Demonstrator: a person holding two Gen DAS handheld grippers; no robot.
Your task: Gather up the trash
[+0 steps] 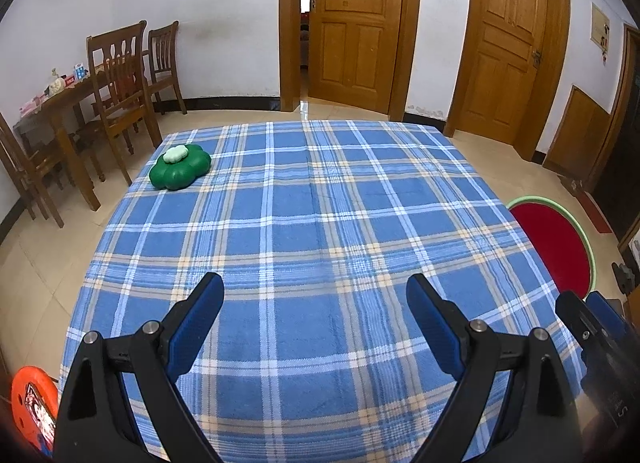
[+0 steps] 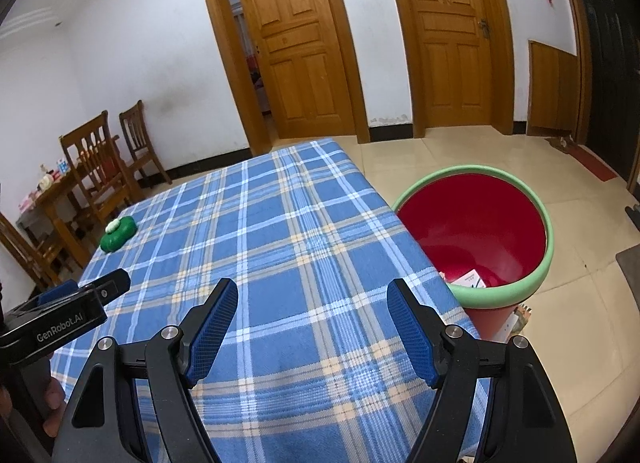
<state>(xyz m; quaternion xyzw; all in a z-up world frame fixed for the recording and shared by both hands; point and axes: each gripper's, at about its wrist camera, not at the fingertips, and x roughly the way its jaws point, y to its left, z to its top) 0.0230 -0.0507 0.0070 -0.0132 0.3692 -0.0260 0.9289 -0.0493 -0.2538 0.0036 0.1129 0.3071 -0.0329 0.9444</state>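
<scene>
A red bin with a pale green rim (image 2: 500, 173) stands on the floor at the table's right edge; white packaging (image 2: 469, 278) lies at its bottom. The same bin (image 1: 560, 241) shows partly in the left wrist view. My left gripper (image 1: 316, 283) hangs open over the near part of the blue plaid tablecloth (image 1: 320, 203), nothing between its blue pads. My right gripper (image 2: 313, 289) is also open and empty above the cloth (image 2: 260, 223), close to the bin. Each gripper shows at the edge of the other's view: the right one (image 1: 592, 311), the left one (image 2: 86, 289).
A green flower-shaped object with a white top (image 1: 180, 167) sits at the table's far left corner (image 2: 118, 231). Wooden chairs (image 1: 120, 79) and a cluttered side table (image 1: 60, 103) stand left. Two wooden doors (image 1: 356, 23) are behind. An orange item (image 1: 34, 403) lies low left.
</scene>
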